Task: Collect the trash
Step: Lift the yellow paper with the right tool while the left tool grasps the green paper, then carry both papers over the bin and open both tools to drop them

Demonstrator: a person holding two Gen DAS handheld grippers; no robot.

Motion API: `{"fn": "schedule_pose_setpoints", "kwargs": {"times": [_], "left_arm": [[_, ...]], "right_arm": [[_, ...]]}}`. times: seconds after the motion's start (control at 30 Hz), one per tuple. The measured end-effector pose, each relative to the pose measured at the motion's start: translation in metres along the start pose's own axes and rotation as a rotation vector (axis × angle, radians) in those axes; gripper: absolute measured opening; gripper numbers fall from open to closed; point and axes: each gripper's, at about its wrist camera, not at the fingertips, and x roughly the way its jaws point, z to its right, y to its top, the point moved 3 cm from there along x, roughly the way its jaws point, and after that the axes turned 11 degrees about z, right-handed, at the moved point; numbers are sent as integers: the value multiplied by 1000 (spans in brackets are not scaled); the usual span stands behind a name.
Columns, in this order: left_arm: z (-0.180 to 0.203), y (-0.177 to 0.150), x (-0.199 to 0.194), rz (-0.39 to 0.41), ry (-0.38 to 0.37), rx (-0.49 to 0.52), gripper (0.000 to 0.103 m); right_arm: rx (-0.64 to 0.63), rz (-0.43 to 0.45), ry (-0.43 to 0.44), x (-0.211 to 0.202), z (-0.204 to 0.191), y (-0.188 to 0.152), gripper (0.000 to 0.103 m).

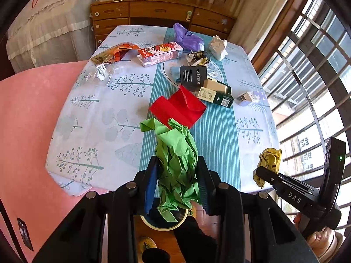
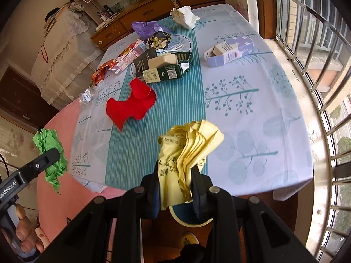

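Carrying two wads off the counter's near edge: left gripper (image 1: 177, 175) has its jaws clamped on crumpled green paper (image 1: 177, 153), right gripper (image 2: 175, 188) has its jaws pinched on crumpled yellow paper (image 2: 188, 149). Both loads hang over a round bin (image 2: 190, 218) on the floor below the near edge. Step in hand looks like the drop-off. Next move likely calls for centring each wad over the bin mouth, then releasing. Red paper (image 1: 178, 107), cartons and wrappers remain mid-counter.
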Motion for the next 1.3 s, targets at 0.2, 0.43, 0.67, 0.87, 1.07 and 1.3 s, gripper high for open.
{"fn": "schedule_pose_setpoints", "kwargs": {"times": [0.2, 0.43, 0.67, 0.87, 1.07, 1.3], "left_arm": [[-13, -45, -36, 18, -44, 70, 32], [-28, -108, -44, -44, -75, 117, 32], [-34, -163, -25, -144, -91, 102, 33], [-38, -210, 29, -221, -67, 58, 33], [-49, -248, 103, -259, -18, 18, 33], [-63, -287, 190, -299, 33, 6, 36]], "right_arm": [[11, 17, -28, -30, -25, -56, 23], [49, -9, -42, -42, -40, -127, 23], [55, -115, -69, -22, -36, -182, 23], [50, -187, -55, 24, -25, -221, 23], [84, -255, -50, 101, 8, -261, 24], [112, -267, -85, 191, 42, -280, 28]]}}
